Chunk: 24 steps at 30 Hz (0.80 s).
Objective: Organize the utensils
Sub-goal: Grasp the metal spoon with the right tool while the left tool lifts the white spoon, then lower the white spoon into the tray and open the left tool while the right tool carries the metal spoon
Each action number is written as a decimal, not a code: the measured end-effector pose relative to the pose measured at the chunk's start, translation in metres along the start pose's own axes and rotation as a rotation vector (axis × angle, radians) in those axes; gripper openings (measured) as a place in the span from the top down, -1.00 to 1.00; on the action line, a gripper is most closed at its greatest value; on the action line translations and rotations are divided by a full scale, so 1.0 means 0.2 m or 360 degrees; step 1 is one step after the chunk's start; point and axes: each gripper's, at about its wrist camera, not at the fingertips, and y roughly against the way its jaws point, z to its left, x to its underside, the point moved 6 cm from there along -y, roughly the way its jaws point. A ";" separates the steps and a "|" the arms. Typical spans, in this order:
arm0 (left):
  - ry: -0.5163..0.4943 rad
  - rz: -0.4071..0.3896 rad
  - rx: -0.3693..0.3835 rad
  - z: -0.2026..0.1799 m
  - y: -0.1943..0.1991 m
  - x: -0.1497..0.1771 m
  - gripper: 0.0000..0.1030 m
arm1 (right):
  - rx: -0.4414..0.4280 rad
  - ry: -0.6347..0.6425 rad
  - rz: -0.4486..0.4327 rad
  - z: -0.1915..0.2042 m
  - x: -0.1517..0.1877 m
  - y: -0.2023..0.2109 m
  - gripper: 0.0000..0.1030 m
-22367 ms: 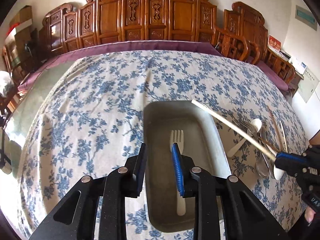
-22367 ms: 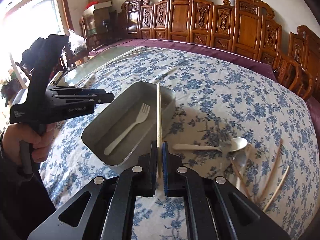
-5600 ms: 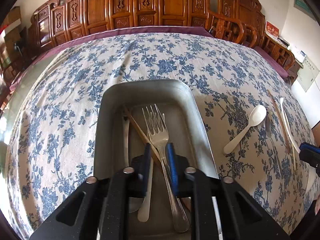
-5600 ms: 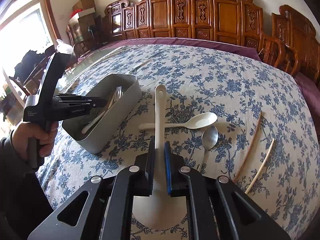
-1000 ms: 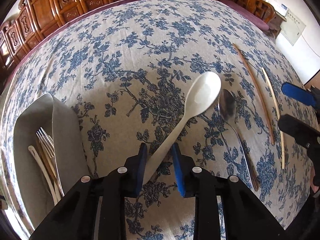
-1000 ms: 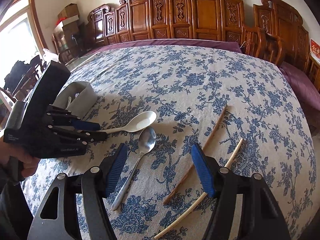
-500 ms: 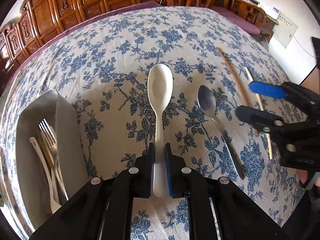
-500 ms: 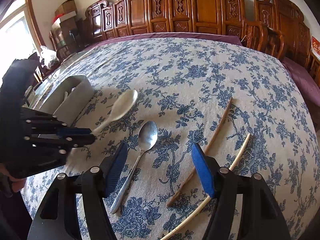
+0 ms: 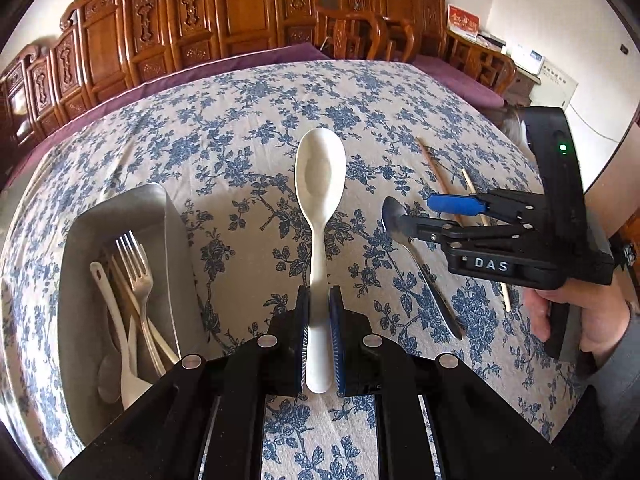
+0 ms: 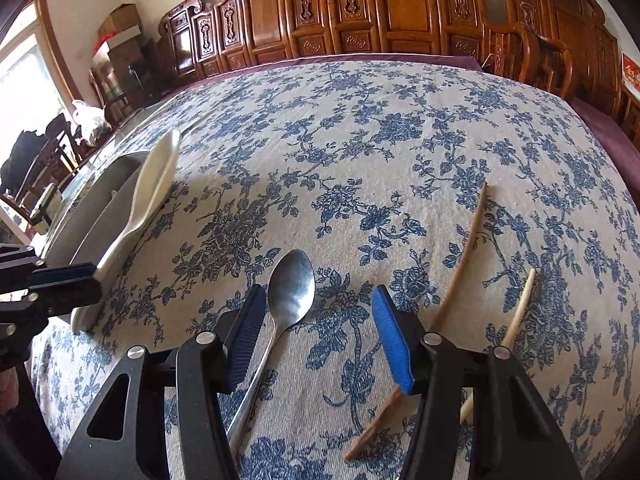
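Observation:
My left gripper [image 9: 319, 308] is shut on the handle of a white plastic spoon [image 9: 320, 184] and holds it above the cloth, bowl pointing away; the spoon also shows in the right wrist view [image 10: 148, 192]. A grey metal tray [image 9: 172, 240] at the left holds forks, a white spoon and a chopstick. My right gripper [image 10: 320, 328] is open, low over a metal spoon [image 10: 290, 288] that lies on the cloth; it also shows in the left wrist view [image 9: 416, 212]. Two chopsticks [image 10: 464, 256] lie at the right.
The table carries a blue-flowered cloth [image 9: 248, 120]. Carved wooden chairs [image 9: 240, 12] line the far edge. The tray also shows at the left of the right wrist view [image 10: 100, 200].
My left gripper has lifted the white spoon off the cloth and swung toward the tray side. My right gripper has dropped lower over the metal spoon, still open.

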 end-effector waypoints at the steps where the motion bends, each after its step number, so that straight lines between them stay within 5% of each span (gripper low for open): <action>1: 0.0007 -0.0007 0.0008 0.00 0.01 0.00 0.82 | 0.0001 -0.0003 0.0004 0.00 0.00 -0.01 -0.09; 14: 0.0057 -0.0039 0.0052 0.07 0.03 0.00 0.82 | 0.0083 0.0111 0.0018 0.06 -0.03 -0.07 0.16; 24: 0.0058 -0.0075 0.0013 0.12 0.06 -0.01 0.82 | 0.0129 0.0177 0.0025 0.08 -0.01 -0.07 0.86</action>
